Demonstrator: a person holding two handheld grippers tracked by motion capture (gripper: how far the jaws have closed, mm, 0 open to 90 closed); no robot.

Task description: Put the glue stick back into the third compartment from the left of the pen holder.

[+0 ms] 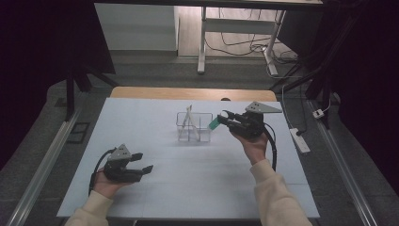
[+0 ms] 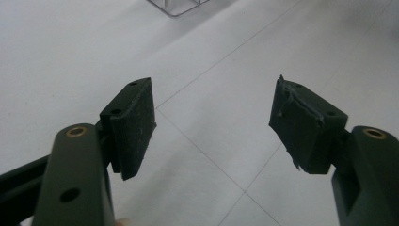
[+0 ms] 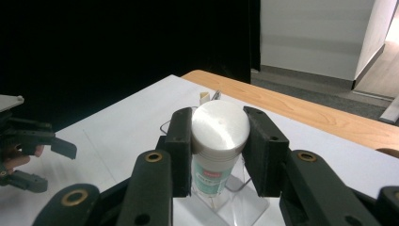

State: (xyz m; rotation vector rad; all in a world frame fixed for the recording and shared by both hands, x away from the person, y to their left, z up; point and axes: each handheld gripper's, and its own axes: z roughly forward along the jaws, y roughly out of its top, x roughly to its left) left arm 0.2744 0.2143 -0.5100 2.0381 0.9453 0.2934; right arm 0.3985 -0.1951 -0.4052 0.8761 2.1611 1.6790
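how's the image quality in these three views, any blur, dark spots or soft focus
High view: dark, blackened sides, dim grainy table. Left gripper view: bright and washed out, left gripper pads sharp, near arms soft. Right gripper view: the white-capped tube in the right gripper is crisp, black backdrop featureless, clear organizer below slightly soft.

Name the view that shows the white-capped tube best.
The right gripper view: the tube stands close up, its white cap and teal label clear, clamped in the right gripper. The high view shows it as a small teal shape beside the clear organizer.
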